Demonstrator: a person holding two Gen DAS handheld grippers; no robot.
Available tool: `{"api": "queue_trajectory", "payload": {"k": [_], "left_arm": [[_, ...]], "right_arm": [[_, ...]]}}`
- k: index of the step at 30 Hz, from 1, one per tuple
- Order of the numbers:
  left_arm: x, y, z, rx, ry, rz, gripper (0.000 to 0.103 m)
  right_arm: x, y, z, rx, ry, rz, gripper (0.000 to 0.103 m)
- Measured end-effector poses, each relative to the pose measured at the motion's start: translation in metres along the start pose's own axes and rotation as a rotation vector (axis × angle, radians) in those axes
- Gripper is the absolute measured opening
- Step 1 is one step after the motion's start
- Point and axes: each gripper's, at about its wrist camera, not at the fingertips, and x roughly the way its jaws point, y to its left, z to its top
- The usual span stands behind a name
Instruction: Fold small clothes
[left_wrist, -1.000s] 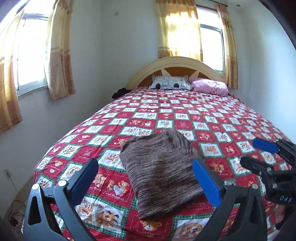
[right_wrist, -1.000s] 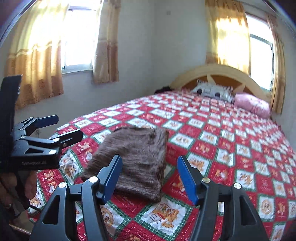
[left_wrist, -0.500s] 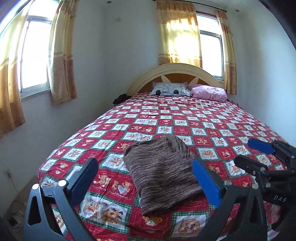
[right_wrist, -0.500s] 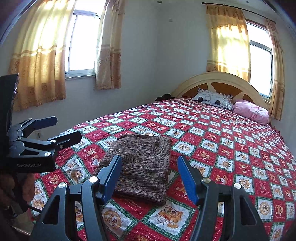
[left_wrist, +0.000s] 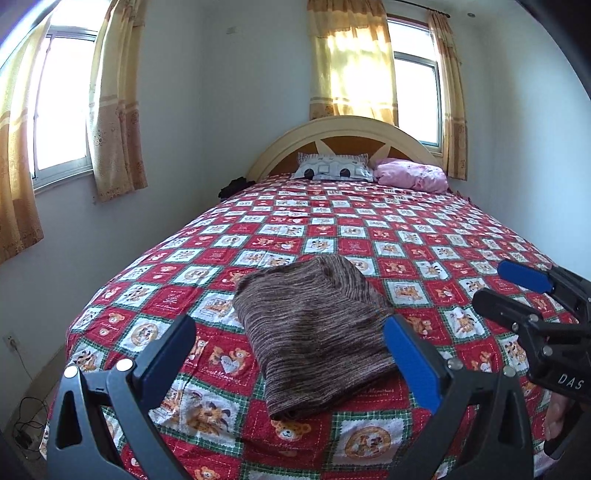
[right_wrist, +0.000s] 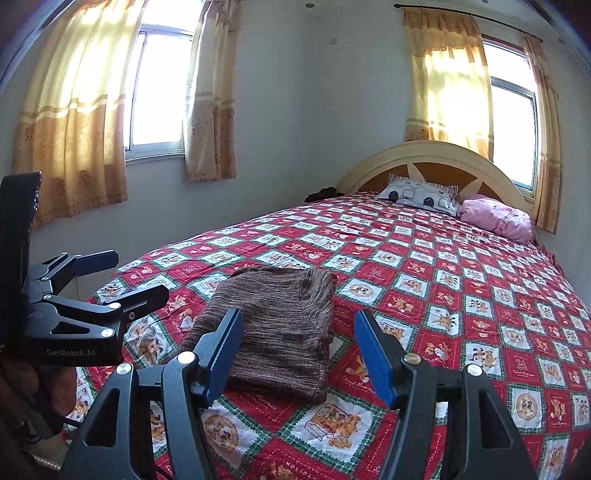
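Folded ribbed-knit brown garment (left_wrist: 314, 332), seemingly rectangular.

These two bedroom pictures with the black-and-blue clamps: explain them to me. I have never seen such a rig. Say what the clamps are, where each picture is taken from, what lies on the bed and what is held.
No robot here: a person holds a two-finger gripper in each hand, each carrying a forward-looking fisheye camera. One picture looks along the left gripper, the other along the right gripper; each also catches its partner at the side. On the bed's red patchwork cover lies a folded brown knitted garment. Two pillows sit by the headboard. Both grippers stand open above the cover and hold nothing.
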Motion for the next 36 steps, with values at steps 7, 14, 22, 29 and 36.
{"api": "queue_trajectory", "payload": {"k": [7,14,22,29,36], "left_arm": [[-0.0013,-0.0009,-0.0001,-0.002,-0.001,-0.002,0.103],[-0.001,-0.0008,-0.0003,-0.004,0.004,0.0,0.103],[0.0014,0.0013,-0.0007,-0.008,0.013,-0.001,0.103],[0.0016,0.0018,-0.0006,-0.007,0.012,-0.001,0.103],[0.0023,-0.0014,-0.0016,-0.003,0.018,0.0,0.103]], "right_arm": [[-0.001,0.0008,-0.0004,0.004,0.0,0.006,0.063],[-0.0013,-0.0011,0.0004,0.012,-0.009,0.004,0.064],[0.0006,-0.0017,0.0009,0.016,-0.005,0.005,0.064],[0.0019,-0.0012,0.0007,0.018,0.001,0.007,0.064],[0.0021,-0.0004,-0.0009,0.025,0.002,0.006,0.064]]}}
